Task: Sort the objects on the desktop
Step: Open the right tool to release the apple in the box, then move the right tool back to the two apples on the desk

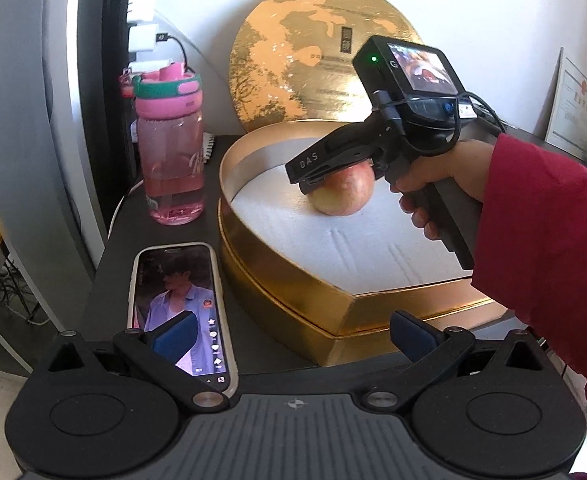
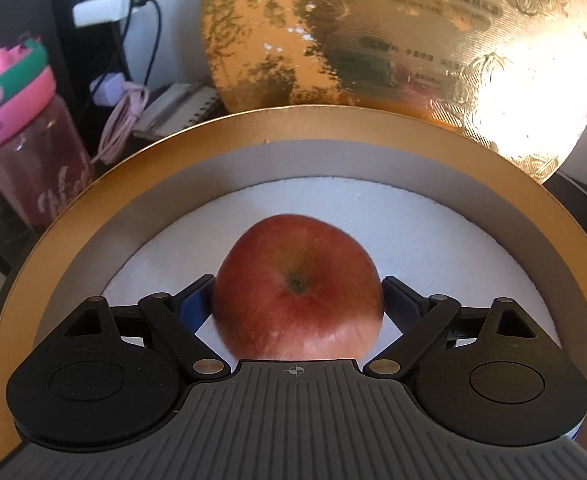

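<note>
A red apple (image 2: 297, 292) rests on the white foam lining of the open gold box (image 2: 93, 200). My right gripper (image 2: 298, 294) stands open astride it, one finger on each side, the pads just off its skin. In the left wrist view the same apple (image 1: 343, 196) lies deep in the gold box (image 1: 253, 240), under the right gripper (image 1: 313, 178), which a hand in a red sleeve (image 1: 541, 248) holds. My left gripper (image 1: 293, 332) is open and holds nothing; it hovers low over the box's front corner and a phone (image 1: 181, 300).
The phone lies lit on the black table (image 1: 105, 280) left of the box. A pink water bottle (image 1: 171, 160) stands behind it. The round gold lid (image 1: 317, 60) leans on the wall. Chargers and cables (image 2: 125, 112) hang at the back left.
</note>
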The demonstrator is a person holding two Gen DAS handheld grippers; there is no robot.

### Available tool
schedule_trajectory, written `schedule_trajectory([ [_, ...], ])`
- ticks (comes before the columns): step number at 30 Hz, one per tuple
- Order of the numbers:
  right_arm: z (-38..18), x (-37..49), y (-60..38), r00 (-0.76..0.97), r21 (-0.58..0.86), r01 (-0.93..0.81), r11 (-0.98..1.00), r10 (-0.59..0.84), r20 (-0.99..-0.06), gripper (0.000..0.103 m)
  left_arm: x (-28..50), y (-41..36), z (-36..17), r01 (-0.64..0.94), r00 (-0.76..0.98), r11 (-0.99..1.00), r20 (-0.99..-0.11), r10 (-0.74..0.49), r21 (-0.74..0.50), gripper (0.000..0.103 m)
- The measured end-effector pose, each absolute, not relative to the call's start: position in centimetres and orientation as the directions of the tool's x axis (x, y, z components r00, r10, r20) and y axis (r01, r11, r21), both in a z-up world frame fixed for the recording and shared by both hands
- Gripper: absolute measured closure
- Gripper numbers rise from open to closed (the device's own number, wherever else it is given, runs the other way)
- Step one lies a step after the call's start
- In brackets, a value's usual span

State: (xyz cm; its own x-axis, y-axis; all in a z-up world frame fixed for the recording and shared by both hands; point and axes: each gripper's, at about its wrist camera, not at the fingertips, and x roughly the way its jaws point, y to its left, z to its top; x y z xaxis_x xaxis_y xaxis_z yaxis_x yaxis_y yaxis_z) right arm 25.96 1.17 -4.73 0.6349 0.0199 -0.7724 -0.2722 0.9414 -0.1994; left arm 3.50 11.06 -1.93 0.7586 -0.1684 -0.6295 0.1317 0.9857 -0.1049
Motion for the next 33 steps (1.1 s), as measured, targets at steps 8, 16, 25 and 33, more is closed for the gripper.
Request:
schedule_trajectory([
  [8,-0.5,21.1,-0.7,0.701,-0.191,-0.263,0.946,0.051,-0.712,0.006,2.6,8.6,-1.3,0.176,0.763,0.981,-0.618,-0.19,-0.083,0.001],
  [16,4.2,13.9,-7.0,0.788,-0.081,-0.2,0.976,0.111,-0.606,0.003,1.8,5.2,-0.5,0.237,0.77,0.971,-0.603,-0.21,-0.036,0.001],
  [25,5.7,8.6,-15.4,0.85,-0.032,-0.012,0.999,-0.006,-0.526,0.003,2.0,1.6,0.0,0.269,0.767,0.963,-0.604,-0.217,-0.005,0.001],
  [33,4.1,5.4,-23.1,0.849,-0.018,0.186,0.982,-0.17,-0.501,0.003,3.0,-1.5,0.3,0.292,0.76,0.956,-0.61,-0.227,0.008,0.001],
])
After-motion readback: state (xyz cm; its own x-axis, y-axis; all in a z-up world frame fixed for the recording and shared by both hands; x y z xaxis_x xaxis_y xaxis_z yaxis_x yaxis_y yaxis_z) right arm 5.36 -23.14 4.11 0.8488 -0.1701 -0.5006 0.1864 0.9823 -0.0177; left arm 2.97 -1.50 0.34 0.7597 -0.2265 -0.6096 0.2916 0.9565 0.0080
